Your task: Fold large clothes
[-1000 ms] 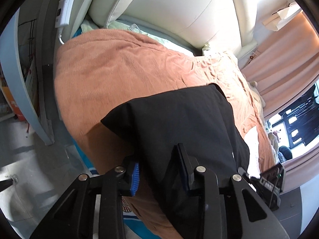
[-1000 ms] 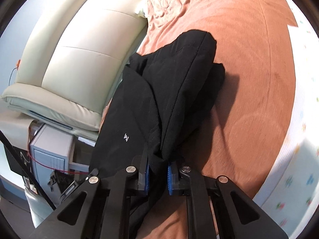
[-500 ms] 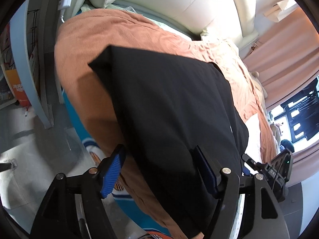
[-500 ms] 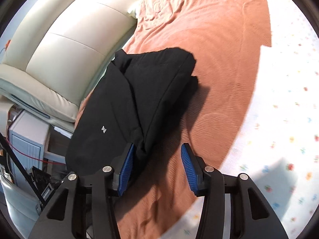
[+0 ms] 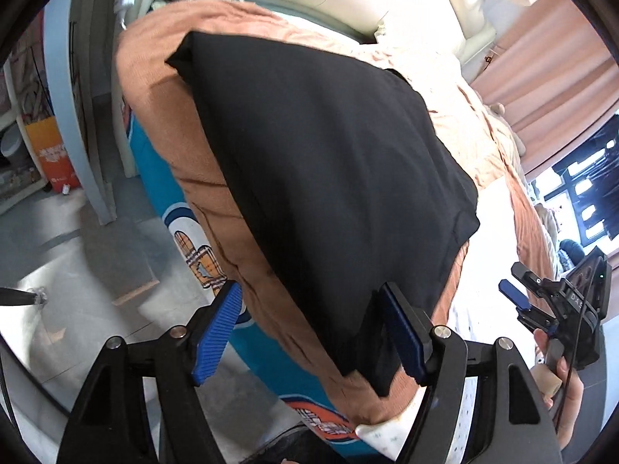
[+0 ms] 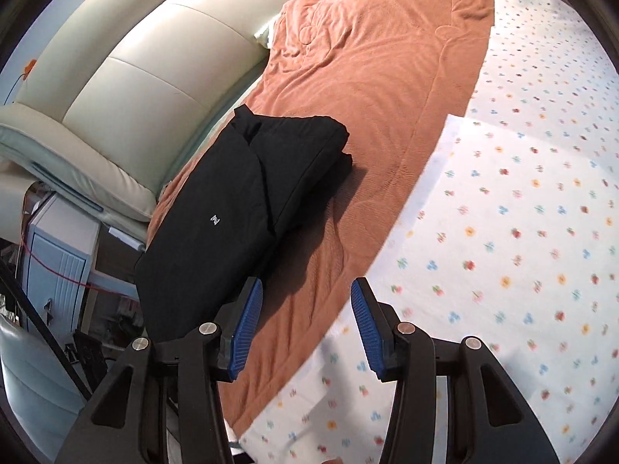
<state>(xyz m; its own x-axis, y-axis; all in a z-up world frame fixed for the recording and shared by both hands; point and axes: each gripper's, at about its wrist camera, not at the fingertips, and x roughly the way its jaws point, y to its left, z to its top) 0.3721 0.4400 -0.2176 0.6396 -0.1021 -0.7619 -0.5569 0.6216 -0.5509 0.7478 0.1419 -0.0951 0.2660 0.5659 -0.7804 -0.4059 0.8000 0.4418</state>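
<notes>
A black garment (image 5: pixel 329 162) lies folded into a flat rectangle on the orange blanket (image 5: pixel 162 89) of a bed. In the right wrist view the garment (image 6: pixel 240 208) shows a small white logo and a thicker folded layer on its right. My left gripper (image 5: pixel 313 324) is open and empty, just off the garment's near corner at the bed edge. My right gripper (image 6: pixel 305 321) is open and empty, pulled back from the garment over the blanket (image 6: pixel 367 96). The right gripper also shows in the left wrist view (image 5: pixel 518 301).
A cream padded headboard (image 6: pixel 135 89) runs behind the garment. A white flowered sheet (image 6: pixel 522 232) covers the bed to the right. A pale blue cabinet (image 6: pixel 58 255) stands off the bed's left. Floor (image 5: pixel 77 263) and a blue bed side (image 5: pixel 162 178) lie below the left gripper.
Both grippers opened and let go of the garment, then drew back from it. The garment now lies flat and folded on the blanket.
</notes>
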